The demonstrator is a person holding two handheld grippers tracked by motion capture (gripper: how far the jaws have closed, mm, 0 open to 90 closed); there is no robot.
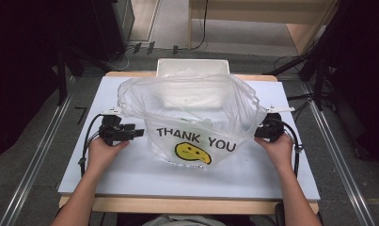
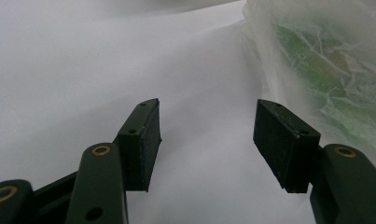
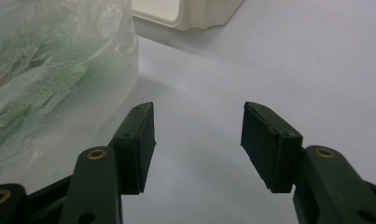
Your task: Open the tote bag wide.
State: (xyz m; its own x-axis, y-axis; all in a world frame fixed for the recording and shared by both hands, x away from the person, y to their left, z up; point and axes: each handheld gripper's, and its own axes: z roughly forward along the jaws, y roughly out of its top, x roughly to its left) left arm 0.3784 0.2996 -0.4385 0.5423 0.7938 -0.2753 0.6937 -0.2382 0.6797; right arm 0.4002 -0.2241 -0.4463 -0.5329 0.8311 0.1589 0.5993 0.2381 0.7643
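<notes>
A clear plastic bag (image 1: pixel 192 110) printed "THANK YOU" with a yellow smiley stands puffed up in the middle of the white board (image 1: pixel 130 174). Just off the bag's left side, my left gripper (image 1: pixel 138 133) is open, with nothing between its jaws. The left gripper view has that gripper (image 2: pixel 206 121) over bare board, the bag (image 2: pixel 325 70) to its right. On the other side of the bag my right gripper (image 1: pixel 258 131) is also open and holds nothing. In the right gripper view the gripper (image 3: pixel 199 126) faces bare board, the bag (image 3: pixel 45 70) at its left.
A white container (image 1: pixel 193 67) stands at the board's far edge behind the bag, and its corner (image 3: pixel 195 11) appears in the right gripper view. Grey floor with metal rails flanks the table. Dark stands and cables lie beyond it.
</notes>
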